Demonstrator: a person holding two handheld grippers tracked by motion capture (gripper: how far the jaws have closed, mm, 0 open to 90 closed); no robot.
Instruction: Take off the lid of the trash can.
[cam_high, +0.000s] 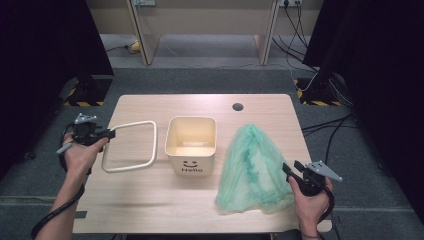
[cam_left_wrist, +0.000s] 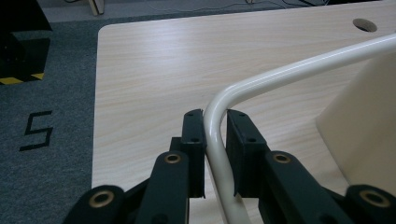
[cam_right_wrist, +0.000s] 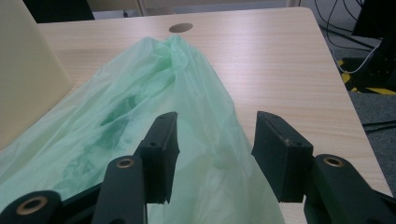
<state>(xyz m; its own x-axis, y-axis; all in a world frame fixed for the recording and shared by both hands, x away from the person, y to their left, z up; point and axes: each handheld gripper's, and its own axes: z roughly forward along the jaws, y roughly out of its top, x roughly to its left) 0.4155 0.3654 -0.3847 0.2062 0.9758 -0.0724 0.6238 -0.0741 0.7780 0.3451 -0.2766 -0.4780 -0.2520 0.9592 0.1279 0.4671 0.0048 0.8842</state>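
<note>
My left gripper (cam_left_wrist: 215, 122) pinches the cream metal ring frame (cam_high: 131, 146) at centre-left, my right gripper (cam_right_wrist: 215, 135) gapes around the unfitted translucent green plastic bag (cam_high: 252, 172) at lower right, so lining the cream square bin (cam_high: 191, 145) remains.

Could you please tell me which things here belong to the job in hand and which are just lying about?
In the job:
- cream wire frame, clamped in the left hand-held gripper
- green plastic bag, between the open jaws of the right hand-held gripper
- cream bin marked "Hello"

Lying about:
- cables on the floor
</note>
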